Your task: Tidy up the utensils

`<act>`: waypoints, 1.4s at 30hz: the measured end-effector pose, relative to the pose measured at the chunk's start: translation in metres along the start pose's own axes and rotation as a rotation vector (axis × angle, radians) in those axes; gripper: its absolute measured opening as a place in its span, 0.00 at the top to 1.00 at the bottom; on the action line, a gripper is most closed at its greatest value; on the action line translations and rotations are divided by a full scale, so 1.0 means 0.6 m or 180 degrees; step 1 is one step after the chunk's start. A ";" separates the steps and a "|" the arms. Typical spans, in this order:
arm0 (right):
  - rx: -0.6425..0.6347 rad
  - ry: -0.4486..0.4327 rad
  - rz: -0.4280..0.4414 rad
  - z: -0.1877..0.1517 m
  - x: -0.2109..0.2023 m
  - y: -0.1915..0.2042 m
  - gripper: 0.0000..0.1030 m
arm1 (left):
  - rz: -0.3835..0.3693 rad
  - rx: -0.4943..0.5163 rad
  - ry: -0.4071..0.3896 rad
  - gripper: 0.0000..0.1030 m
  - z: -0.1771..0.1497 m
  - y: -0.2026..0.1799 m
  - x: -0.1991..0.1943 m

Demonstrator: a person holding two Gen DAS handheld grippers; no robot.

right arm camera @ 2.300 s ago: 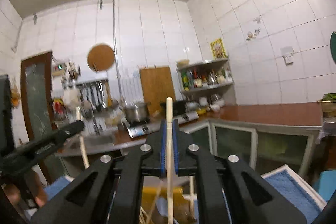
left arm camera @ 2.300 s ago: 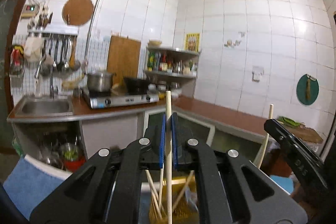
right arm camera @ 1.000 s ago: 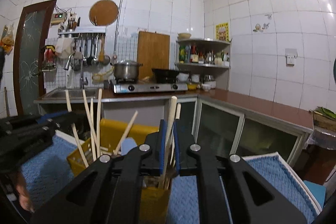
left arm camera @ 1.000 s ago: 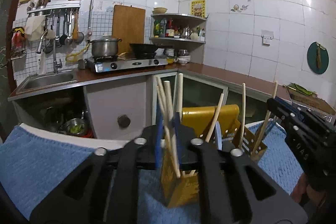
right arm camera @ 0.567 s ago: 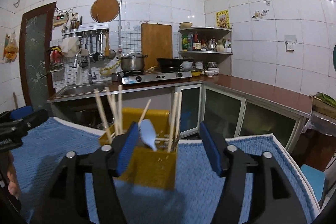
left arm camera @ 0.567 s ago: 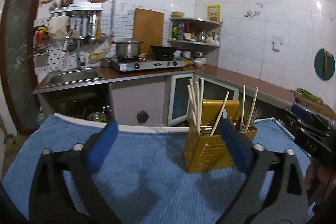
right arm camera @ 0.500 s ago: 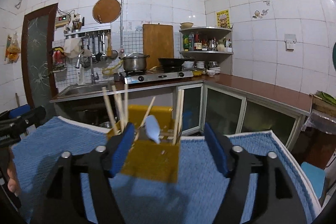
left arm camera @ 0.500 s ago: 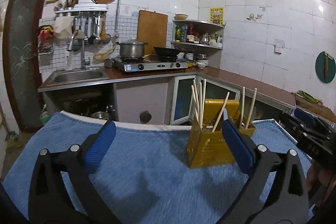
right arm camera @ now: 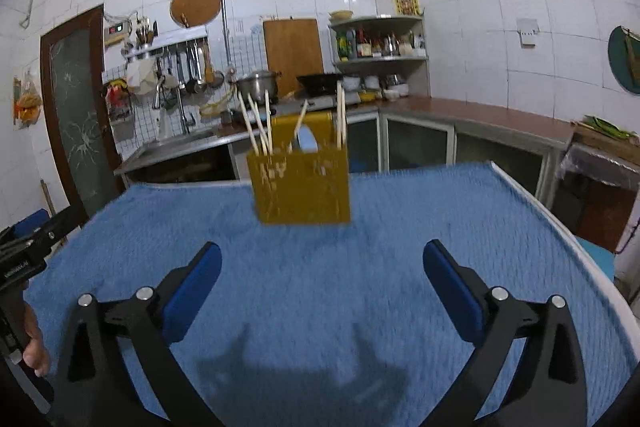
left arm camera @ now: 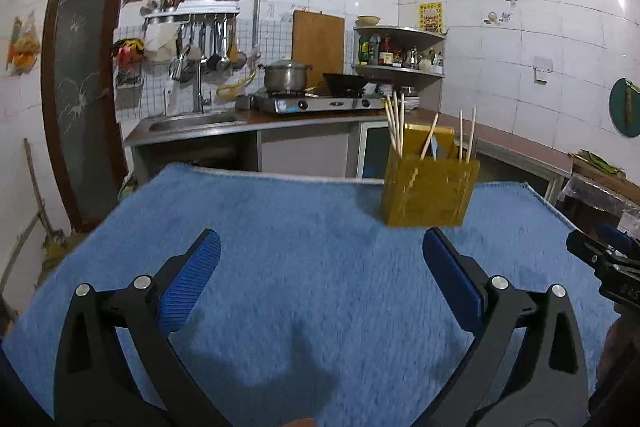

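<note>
A yellow utensil holder (left arm camera: 428,191) stands on the blue towel (left arm camera: 280,227) toward the far edge, with several wooden chopsticks (left arm camera: 394,123) upright in its compartments. In the right wrist view the holder (right arm camera: 302,187) also shows a pale blue spoon (right arm camera: 306,141) among the chopsticks (right arm camera: 258,131). My left gripper (left arm camera: 320,243) is open and empty, back from the holder and to its left. My right gripper (right arm camera: 322,249) has its jaws opening wide with nothing between them, the holder ahead and slightly left. Each gripper shows at the edge of the other's view.
The towel (right arm camera: 440,227) covers the table, whose white rim (right arm camera: 560,223) runs along the right. Beyond are a counter with a sink (left arm camera: 192,121), a stove with a pot (left arm camera: 285,77), a corner shelf of bottles (left arm camera: 396,51) and a dark door (left arm camera: 80,95).
Both grippers let go of the chopsticks, which now stand in the holder. Both opened wide and drew back from the holder toward the near side of the towel.
</note>
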State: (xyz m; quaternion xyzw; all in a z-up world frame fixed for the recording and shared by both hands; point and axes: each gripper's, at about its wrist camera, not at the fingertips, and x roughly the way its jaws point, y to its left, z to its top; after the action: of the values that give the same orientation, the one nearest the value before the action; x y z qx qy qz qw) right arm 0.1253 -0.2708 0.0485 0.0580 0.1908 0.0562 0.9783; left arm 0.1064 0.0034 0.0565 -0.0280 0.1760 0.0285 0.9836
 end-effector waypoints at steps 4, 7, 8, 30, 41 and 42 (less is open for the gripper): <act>-0.0084 -0.0008 -0.0125 -0.049 -0.006 0.006 0.04 | 0.0011 0.0072 0.0077 0.05 -0.044 0.000 0.000; -0.0212 0.0032 -0.0174 -0.068 0.001 0.017 0.04 | 0.0041 0.0188 0.0061 0.05 -0.066 -0.006 -0.003; -0.0231 0.0034 -0.0166 -0.072 0.002 0.019 0.04 | 0.0072 0.0227 0.0056 0.05 -0.074 -0.008 -0.004; -0.0211 -0.0212 -0.0290 -0.083 -0.017 0.019 0.04 | 0.0169 0.0364 0.0124 0.05 -0.096 -0.025 0.009; -0.0305 -0.0206 -0.0312 -0.088 -0.019 0.026 0.04 | 0.0123 0.0320 0.0088 0.05 -0.098 -0.019 0.004; -0.0301 -0.0209 -0.0312 -0.088 -0.020 0.025 0.04 | 0.0120 0.0318 0.0081 0.05 -0.098 -0.019 0.003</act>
State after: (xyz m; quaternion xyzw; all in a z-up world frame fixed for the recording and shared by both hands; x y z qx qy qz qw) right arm 0.0930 -0.2525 0.0062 0.0042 0.1584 0.0153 0.9872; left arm 0.0885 -0.0117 0.0011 0.0242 0.1902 0.0378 0.9807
